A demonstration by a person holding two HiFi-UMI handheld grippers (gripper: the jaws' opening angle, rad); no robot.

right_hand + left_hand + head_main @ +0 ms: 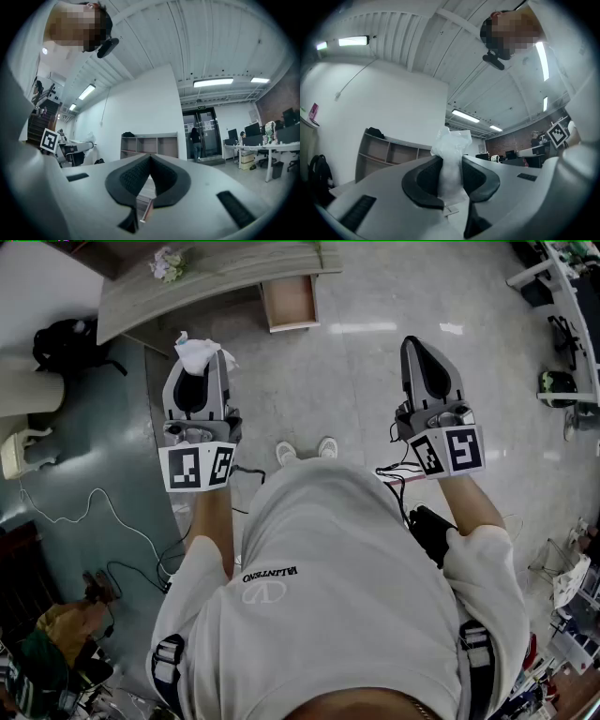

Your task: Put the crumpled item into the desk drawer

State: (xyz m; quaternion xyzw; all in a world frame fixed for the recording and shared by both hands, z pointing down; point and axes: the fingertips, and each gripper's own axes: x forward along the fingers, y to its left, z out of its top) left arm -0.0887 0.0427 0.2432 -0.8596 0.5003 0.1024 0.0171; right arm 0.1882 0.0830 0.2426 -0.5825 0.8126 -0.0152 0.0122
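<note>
The left gripper [200, 367] is below and left of the open desk drawer [291, 301], well apart from it, jaws clenched on the crumpled item [195, 352], a white wad poking past the tips. Right of the drawer, about as far off, the right gripper [413, 343] has its jaws pressed together on nothing. The wad looks soft and is pinched only low down, so a quick swing could shake it loose. Released short of the drawer's rim, it would likely land on the floor.
</note>
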